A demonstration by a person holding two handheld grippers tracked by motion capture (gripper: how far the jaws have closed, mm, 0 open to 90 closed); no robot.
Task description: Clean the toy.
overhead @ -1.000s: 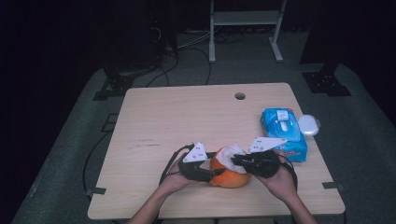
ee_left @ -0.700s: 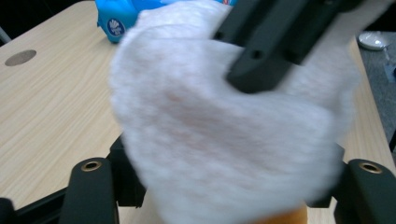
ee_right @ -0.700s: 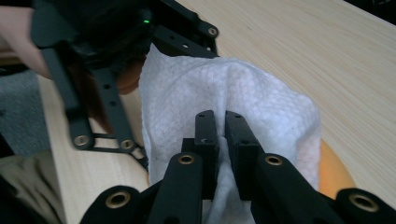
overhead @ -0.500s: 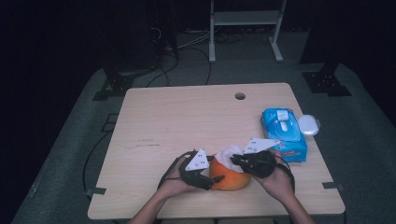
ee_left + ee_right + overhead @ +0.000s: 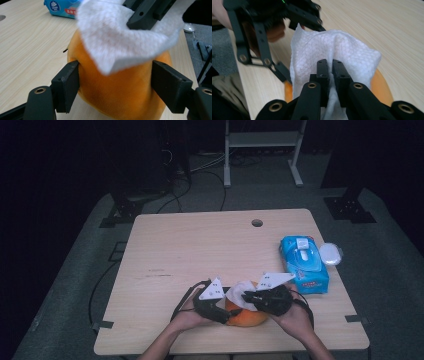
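Note:
An orange fruit (image 5: 247,317) sits near the table's front edge. My left gripper (image 5: 225,312) reaches in from its left. In the left gripper view the jaws (image 5: 115,85) have just been closing a little, and both pads press the fruit's (image 5: 120,100) sides. My right gripper (image 5: 250,297) is shut on a white wipe (image 5: 239,292) and holds it on top of the fruit. In the right gripper view its jaws (image 5: 330,70) pinch a fold of the wipe (image 5: 352,57), with the fruit (image 5: 382,87) showing beneath.
A blue pack of wipes (image 5: 304,264) lies at the table's right edge, with a white round lid (image 5: 330,254) just beyond it on the floor side. A cable hole (image 5: 257,223) is near the far edge. The wooden tabletop (image 5: 200,250) stretches away behind the hands.
The left gripper has slid slightly toward the near edge and sits lower against the fruit. The right gripper and wipe stay over the fruit's top.

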